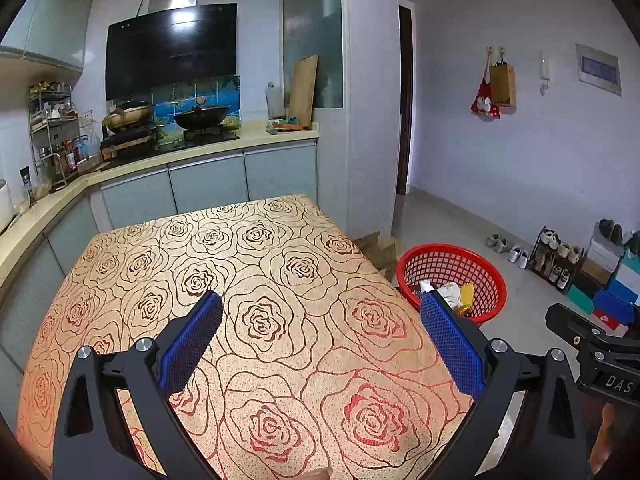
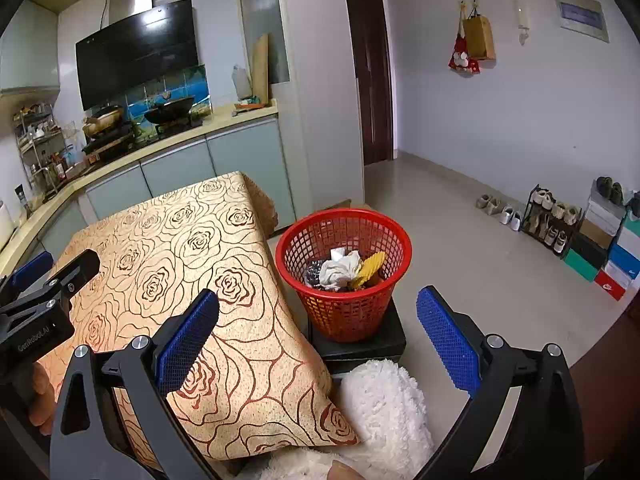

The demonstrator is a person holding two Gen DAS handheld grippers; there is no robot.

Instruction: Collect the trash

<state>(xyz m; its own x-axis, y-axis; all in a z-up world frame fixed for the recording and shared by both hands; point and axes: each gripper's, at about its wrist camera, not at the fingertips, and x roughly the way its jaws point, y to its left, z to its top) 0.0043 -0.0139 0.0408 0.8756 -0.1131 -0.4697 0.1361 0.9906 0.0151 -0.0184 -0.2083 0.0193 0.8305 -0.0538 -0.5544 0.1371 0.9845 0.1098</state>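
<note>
Where the rose-patterned counter point(image 2: 176, 264) ends on its right side, the red mesh basket point(image 2: 344, 276) stands on a low black block point(image 2: 360, 344) on the floor, holding a crumpled white tissue point(image 2: 338, 270), a ridged yellow scrap point(image 2: 370, 268) and some darker bits too small to tell; just in front of the block lies a white fluffy cloth point(image 2: 384, 404), and a shoe rack point(image 2: 554, 220) with stacked shoe boxes point(image 2: 604, 256) lines the far wall, well apart. The right claw point(image 2: 318, 336) is spread wide with nothing in it, hovering above the counter's corner and the basket. The left claw point(image 1: 320, 340) gapes equally wide and empty over the bare cloth
</note>
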